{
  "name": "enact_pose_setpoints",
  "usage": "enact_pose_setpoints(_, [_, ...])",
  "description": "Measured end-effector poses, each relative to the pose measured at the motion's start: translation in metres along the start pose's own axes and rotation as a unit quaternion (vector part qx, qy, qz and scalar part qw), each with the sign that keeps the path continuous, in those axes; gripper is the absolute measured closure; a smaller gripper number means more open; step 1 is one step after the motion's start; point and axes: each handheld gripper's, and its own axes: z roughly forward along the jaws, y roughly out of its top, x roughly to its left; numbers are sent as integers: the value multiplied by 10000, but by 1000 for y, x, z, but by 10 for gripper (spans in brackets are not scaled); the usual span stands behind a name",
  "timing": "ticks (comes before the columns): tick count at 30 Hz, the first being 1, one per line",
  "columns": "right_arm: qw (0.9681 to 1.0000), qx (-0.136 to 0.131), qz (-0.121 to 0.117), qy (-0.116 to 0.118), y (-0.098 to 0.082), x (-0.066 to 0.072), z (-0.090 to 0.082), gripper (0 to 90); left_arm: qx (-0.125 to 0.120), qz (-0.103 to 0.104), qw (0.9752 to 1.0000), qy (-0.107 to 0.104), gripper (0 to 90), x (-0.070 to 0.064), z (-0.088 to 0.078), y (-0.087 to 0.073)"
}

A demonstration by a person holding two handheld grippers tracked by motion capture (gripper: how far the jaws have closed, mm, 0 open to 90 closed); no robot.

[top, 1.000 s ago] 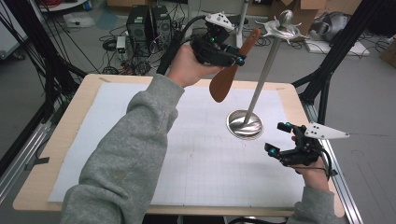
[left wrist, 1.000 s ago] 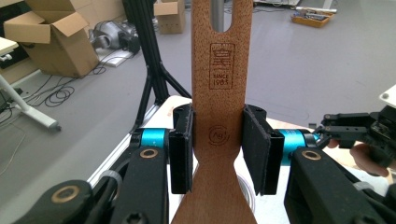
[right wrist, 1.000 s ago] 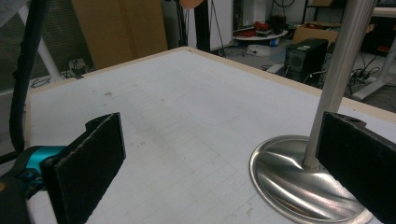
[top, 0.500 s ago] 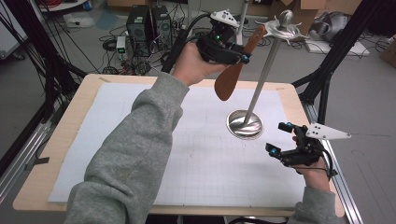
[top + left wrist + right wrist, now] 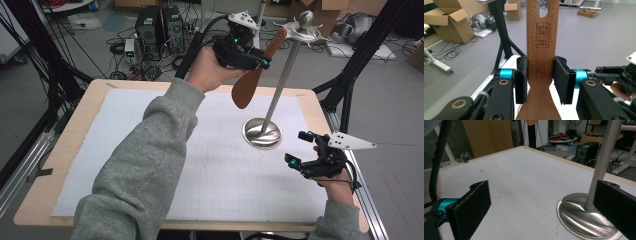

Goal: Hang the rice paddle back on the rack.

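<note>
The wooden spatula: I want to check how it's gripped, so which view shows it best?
The left gripper view: the wooden spatula stands upright, the pads pressing both handle edges. The high view shows its whole length beside the metal stand. The right gripper view catches a tip at the top edge.

Little has shifted across these moments. The left gripper [image 5: 260,62], clamped on the handle of the wooden spatula [image 5: 248,86], has crept a touch higher and closer to the top of the metal stand [image 5: 282,80]. With it, the spatula's handle end has come up nearer the stand's hooked crown [image 5: 304,31], so the gap between them looks smaller than a second ago. The spatula's blade has swung a little towards the stand's pole.
</note>
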Motion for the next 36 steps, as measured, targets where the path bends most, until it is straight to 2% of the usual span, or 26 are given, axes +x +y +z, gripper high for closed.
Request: enact_pose_setpoints(36, [10000, -6, -2, -53, -1, 0, -6, 2, 66, -61, 10000, 38, 650, 0, 22, -4])
